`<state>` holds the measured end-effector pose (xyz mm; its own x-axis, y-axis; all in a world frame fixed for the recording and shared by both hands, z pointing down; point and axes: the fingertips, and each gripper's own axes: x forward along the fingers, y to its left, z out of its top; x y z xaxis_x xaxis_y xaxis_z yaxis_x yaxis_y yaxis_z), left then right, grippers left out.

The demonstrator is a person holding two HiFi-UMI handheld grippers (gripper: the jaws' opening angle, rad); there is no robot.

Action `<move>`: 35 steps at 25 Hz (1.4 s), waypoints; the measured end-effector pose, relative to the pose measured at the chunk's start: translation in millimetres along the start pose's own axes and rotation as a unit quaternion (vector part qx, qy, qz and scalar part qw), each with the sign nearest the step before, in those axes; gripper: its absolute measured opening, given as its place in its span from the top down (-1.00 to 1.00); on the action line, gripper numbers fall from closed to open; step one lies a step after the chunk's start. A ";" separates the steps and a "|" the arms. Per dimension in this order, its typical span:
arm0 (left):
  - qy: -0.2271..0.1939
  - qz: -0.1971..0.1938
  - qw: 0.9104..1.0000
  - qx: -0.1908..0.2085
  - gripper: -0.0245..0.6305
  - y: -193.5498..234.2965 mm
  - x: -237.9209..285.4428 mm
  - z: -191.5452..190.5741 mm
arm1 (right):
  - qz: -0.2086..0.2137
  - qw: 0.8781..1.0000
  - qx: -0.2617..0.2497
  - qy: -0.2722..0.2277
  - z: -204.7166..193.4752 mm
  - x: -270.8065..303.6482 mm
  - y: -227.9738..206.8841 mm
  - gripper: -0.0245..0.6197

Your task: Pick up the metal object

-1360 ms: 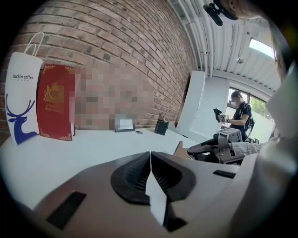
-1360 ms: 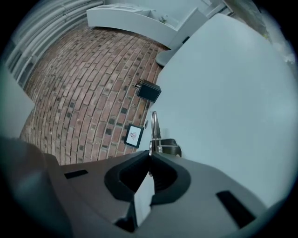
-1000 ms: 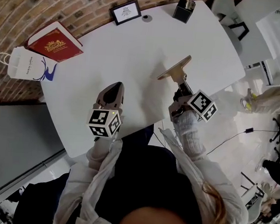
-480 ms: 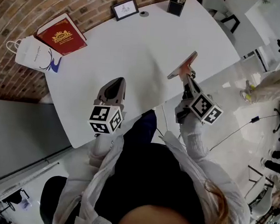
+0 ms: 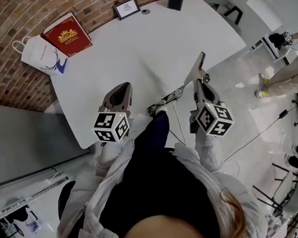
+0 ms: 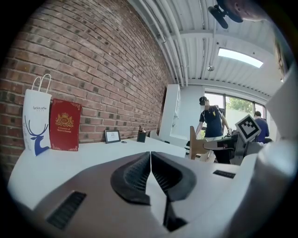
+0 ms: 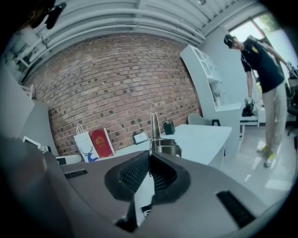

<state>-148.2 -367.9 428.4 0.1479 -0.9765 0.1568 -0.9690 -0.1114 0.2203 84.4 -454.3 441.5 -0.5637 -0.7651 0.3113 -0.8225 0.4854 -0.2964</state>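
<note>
While the empty left gripper [image 5: 121, 89] is hovering with jaws closed over the white table's [image 5: 118, 47] near edge, the right gripper [image 5: 199, 84] is clamping the thin tan metal plate [image 5: 199, 66] edge-on, probably for a firm pinch, above the right edge.

The metal object [image 5: 199, 67] is smooth, softly shiny metal; the table [image 5: 144, 43] looks smooth and matt; at ten o'clock, a rough brick wall [image 5: 22, 6] and a matt paper bag [image 5: 38, 56].
</note>
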 end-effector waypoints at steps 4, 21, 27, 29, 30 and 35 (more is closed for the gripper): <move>-0.001 -0.011 1.000 0.004 0.87 -11.3 -14.7 -3.3 | 0.002 1.000 -0.024 -0.009 -12.0 -25.2 7.8 0.87; 0.023 -0.054 0.998 0.016 0.87 -36.1 -41.4 -19.2 | -0.039 0.995 -0.088 -0.002 -42.4 -64.2 14.0 0.88; 0.023 -0.052 0.998 0.016 0.87 -33.1 -41.7 -20.5 | -0.025 0.995 -0.093 0.014 -46.8 -59.8 23.1 0.88; 0.022 -0.054 0.998 0.019 0.87 -33.8 -42.0 -20.9 | -0.024 0.995 -0.094 0.016 -48.5 -59.6 24.1 0.88; 0.022 -0.055 0.998 0.019 0.87 -33.5 -42.0 -21.5 | -0.024 0.995 -0.095 0.016 -48.9 -59.3 24.8 0.88; 0.026 -0.056 0.998 0.019 0.87 -31.4 -43.4 -23.4 | -0.022 0.995 -0.093 0.017 -49.1 -58.1 28.2 0.88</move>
<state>-119.6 -317.7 437.2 0.2642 -0.9471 0.1825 -0.9528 -0.2269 0.2018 90.2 -375.4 459.4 -0.5267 -0.7743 0.3507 -0.8443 0.5243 -0.1105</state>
